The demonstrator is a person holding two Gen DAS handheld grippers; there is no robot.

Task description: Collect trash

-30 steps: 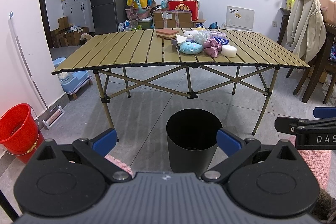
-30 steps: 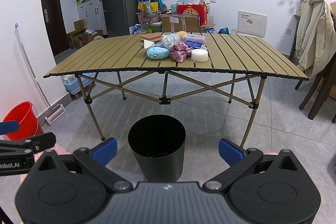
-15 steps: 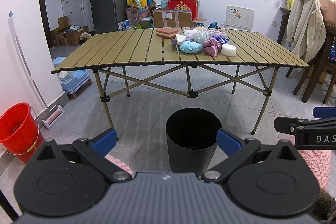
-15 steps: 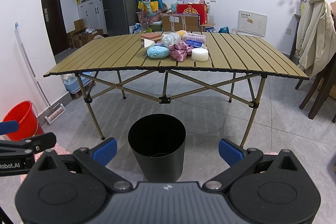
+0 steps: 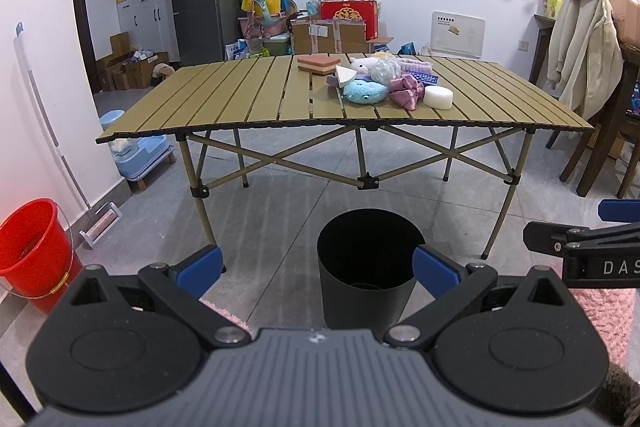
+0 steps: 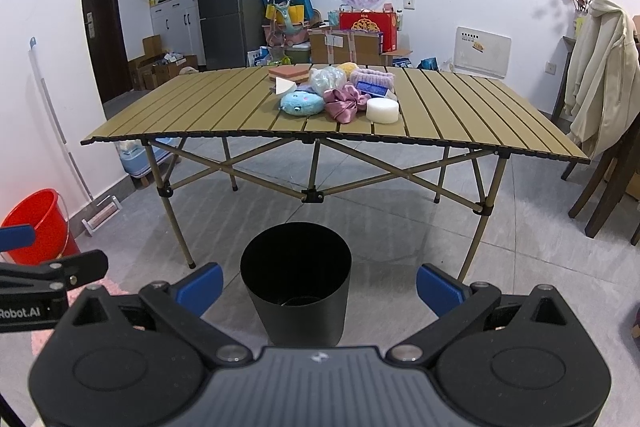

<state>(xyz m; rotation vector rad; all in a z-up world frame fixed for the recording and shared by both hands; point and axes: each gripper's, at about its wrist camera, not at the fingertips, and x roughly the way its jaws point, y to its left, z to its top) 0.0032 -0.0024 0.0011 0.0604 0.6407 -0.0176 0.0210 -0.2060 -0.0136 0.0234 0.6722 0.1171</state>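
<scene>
both tongs hang low in front of the table (image 5: 224, 99), well apart from it. the left gripper (image 5: 316, 269) has its blue-tipped fingers spread wide with nothing between them, and the right gripper (image 6: 318, 281) is the same, wide apart and holding nothing. the bodies of both tools fill the bottom of each view and hide the floor closest in.

the bin (image 5: 370, 267) is a black, round, open can standing on the grey tile floor in front of the table, on the near side of its crossed legs. its base is cut off behind the gripper body in both views, and its inside is too dark to read beyond a faint rim of something pale at the bottom.

the things to collect sit in one heap on the table, toward the far middle: a blue plush toy (image 5: 365, 91) nearest the front edge, a pink fabric bundle (image 5: 406, 94) just beside it, and a white round sponge (image 5: 438, 97) beside that. behind them lie a pink and tan block (image 5: 318, 63), a white cone shape (image 5: 343, 75), a clear crinkled bag (image 6: 326, 79) and a purple cloth (image 6: 372, 81); these overlap so much that where one ends and the next begins is hard to tell.

left of the table, a red bucket (image 5: 34, 259) stands by the wall, partly cut off at the frame edge. right of it, a cream coat (image 5: 580, 43) hangs over a chair and hides most of it.
</scene>
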